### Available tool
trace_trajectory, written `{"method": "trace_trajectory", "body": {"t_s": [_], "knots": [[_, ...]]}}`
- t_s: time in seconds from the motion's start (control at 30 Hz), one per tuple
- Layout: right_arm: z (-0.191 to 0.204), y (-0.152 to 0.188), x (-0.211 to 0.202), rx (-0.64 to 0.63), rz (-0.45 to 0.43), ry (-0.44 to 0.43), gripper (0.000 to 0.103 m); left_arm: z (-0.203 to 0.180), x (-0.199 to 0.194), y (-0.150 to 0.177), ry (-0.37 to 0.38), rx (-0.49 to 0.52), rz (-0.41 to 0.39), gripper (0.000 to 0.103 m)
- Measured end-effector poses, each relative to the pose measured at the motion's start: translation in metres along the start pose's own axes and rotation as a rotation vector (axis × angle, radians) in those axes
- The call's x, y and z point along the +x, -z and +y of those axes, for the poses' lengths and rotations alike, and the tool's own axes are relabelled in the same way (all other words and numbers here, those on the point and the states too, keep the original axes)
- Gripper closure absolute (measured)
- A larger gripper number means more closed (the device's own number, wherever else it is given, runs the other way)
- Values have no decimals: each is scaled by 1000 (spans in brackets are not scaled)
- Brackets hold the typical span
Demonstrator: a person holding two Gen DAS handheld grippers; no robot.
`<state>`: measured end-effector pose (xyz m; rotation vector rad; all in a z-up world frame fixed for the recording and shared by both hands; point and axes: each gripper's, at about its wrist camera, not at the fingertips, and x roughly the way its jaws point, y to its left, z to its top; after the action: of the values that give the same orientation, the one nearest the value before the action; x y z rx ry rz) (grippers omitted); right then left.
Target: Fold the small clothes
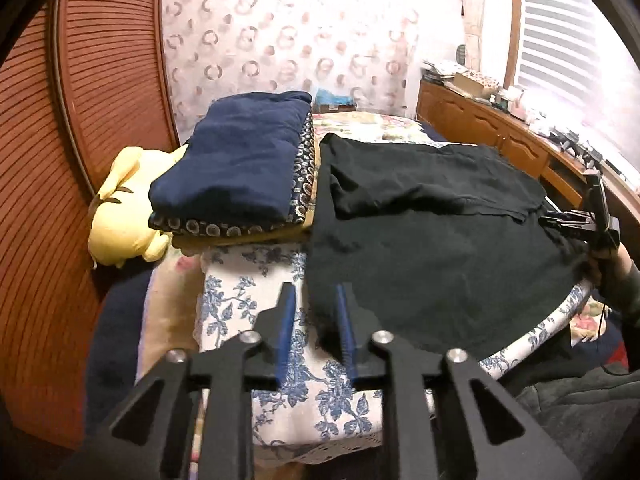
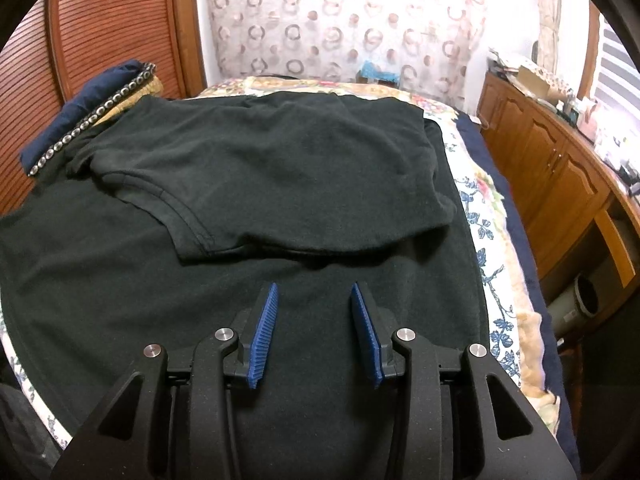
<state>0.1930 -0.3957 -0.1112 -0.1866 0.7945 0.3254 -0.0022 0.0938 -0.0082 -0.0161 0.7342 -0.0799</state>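
Firstly, left wrist view: left gripper (image 1: 316, 300), blue pads apart, empty, hovered low at near-left edge of black cotton T-shirt (image 1: 432, 240) lying partly folded on blue-floral white bedcover (image 1: 248, 304); stack of folded navy clothes (image 1: 236, 168) alongside. Right wrist view: right gripper (image 2: 314, 300), pads parted, empty, poised above shirt's lower half. Likely risk: shallow pinch dropping hem, folded upper layer shifting.

bed (image 2: 494, 240) carries black shirt (image 2: 256, 184) beside folded pile (image 1: 236, 172).

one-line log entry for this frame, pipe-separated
step: mid-fold | black t-shirt: top folded over, on bed | left gripper: open, at shirt's left edge | right gripper: open, over lower shirt | folded stack: left of shirt
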Motion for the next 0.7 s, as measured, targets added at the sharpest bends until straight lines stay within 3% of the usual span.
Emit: {"method": "trace_trajectory", "body": {"t_s": [0.13, 0.27, 0.47, 0.57, 0.7], "knots": [[-1, 0, 0, 3, 0, -3, 64, -2, 14, -3, 24, 8, 19, 60], [-1, 0, 0, 4, 0, -4, 64, -13, 37, -11, 66, 15, 43, 52], [-1, 0, 0, 10, 2, -10, 64, -32, 83, -44, 123, 25, 56, 50], [-3, -3, -2, 20, 10, -20, 55, -38, 109, -60, 133, 20, 82, 50], [-12, -7, -6, 67, 9, -58, 51, -46, 137, -75, 115, 28, 107, 50]]}}
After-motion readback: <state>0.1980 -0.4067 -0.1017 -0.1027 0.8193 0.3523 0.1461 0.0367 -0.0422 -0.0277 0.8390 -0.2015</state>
